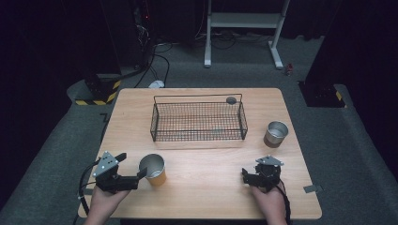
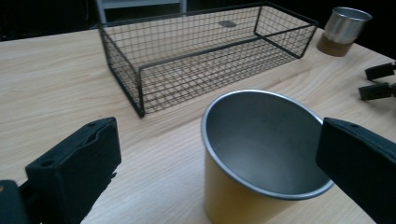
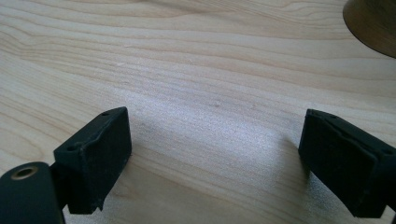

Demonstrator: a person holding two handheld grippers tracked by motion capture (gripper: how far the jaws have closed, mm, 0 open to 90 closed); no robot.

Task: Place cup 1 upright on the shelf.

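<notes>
A yellow cup [image 1: 153,169] with a bare metal inside stands upright near the table's front left. My left gripper [image 1: 133,165] is open beside it, jaws pointing at it. In the left gripper view the yellow cup [image 2: 261,154] sits between the spread jaws of my left gripper [image 2: 215,135], and no pad presses on it. My right gripper [image 1: 245,176] is open at the front right. In its own view my right gripper [image 3: 215,126] has only bare wood between its jaws. A metal cup with a brown base [image 1: 276,134] stands at the right.
A black wire basket [image 1: 197,97] sits at the middle back of the table [image 1: 211,187], with a small grey disc [image 1: 231,100] at its far side. Off the table are a white frame [image 1: 244,21], cables and a striped base [image 1: 96,96].
</notes>
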